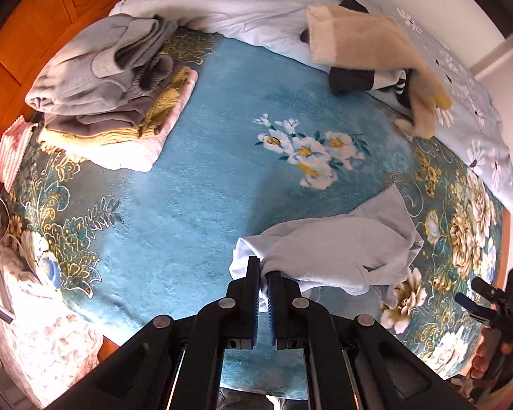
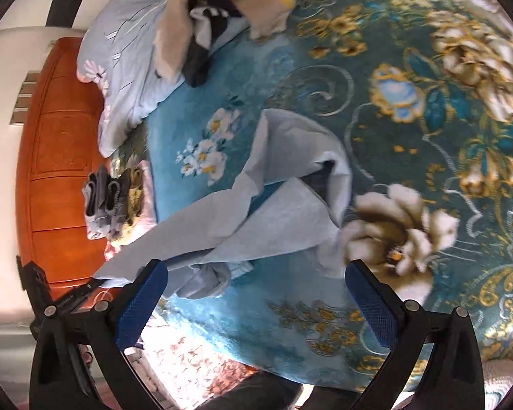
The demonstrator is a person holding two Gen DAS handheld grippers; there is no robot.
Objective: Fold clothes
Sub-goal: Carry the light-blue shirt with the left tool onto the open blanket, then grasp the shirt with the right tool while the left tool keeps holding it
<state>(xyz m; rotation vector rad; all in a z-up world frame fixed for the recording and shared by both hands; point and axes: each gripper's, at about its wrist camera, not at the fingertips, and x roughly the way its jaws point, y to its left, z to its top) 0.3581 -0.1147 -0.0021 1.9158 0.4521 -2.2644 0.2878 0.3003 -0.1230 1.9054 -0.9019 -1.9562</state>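
Across the bed's blue blanket (image 1: 195, 177), near its front edge, the left hand-held gripper (image 1: 263, 273) pinches a pale garment (image 1: 342, 249) to lift it for folding, while the right hand-held gripper (image 2: 256, 294) waits released.

— Any writing you can read anywhere?

— Nothing legible. There is a small line of pale print on the black bar of the other handheld device (image 2: 72, 299), at the lower left of the right wrist view, but it is too small and blurred to make out.

— What about the black device at the right edge of the left wrist view (image 1: 511, 302)?

— It carries a faint pale mark on its body; I cannot read it either.

— Labels on the clothes, the bedding?

— The teal plush blanket with white and gold flowers (image 1: 201, 184) bears only pattern, no letters or numbers.
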